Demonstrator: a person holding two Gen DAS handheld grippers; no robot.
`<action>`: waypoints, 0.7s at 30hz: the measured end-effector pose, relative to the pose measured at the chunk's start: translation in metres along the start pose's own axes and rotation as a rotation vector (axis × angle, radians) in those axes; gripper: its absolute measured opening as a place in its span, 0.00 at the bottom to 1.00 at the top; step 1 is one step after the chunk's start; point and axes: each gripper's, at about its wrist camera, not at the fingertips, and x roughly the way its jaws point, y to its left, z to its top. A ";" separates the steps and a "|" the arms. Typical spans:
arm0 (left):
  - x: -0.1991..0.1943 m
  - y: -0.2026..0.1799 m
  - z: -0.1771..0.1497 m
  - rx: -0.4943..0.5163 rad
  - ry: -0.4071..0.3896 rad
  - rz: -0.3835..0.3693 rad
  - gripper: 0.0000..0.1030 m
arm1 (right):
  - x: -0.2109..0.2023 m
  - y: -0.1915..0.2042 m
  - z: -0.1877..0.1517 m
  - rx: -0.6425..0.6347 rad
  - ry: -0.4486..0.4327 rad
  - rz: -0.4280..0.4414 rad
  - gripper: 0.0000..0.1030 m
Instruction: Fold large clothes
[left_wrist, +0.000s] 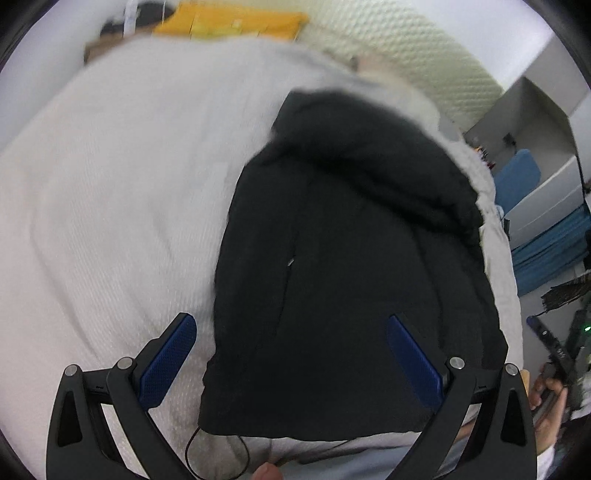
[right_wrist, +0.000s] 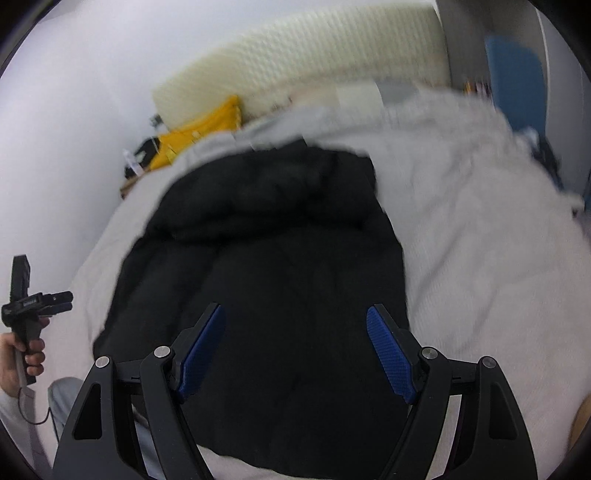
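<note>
A large black padded jacket (left_wrist: 351, 266) lies folded in a long narrow shape on a white bed cover (left_wrist: 110, 192), hood end far from me. It also shows in the right wrist view (right_wrist: 273, 266). My left gripper (left_wrist: 291, 328) is open and empty above the jacket's near left edge. My right gripper (right_wrist: 295, 325) is open and empty above the jacket's near end. The left gripper (right_wrist: 37, 299) shows in the right wrist view, held in a hand at the left. The right hand (left_wrist: 550, 395) shows at the left wrist view's right edge.
A yellow item (right_wrist: 199, 133) and a cream textured pad (right_wrist: 314, 62) lie at the bed's far end by the white wall. A blue chair (left_wrist: 517, 177) and blue cloth (left_wrist: 554, 240) stand beside the bed. A thin black cable (left_wrist: 218, 454) hangs near me.
</note>
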 end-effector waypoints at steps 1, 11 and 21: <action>0.009 0.007 0.000 -0.017 0.022 -0.010 1.00 | 0.006 -0.010 -0.003 0.025 0.027 -0.006 0.76; 0.098 0.074 -0.017 -0.242 0.298 -0.192 1.00 | 0.056 -0.098 -0.029 0.371 0.236 0.042 0.80; 0.118 0.062 -0.018 -0.178 0.398 -0.286 0.98 | 0.080 -0.113 -0.051 0.512 0.330 0.156 0.85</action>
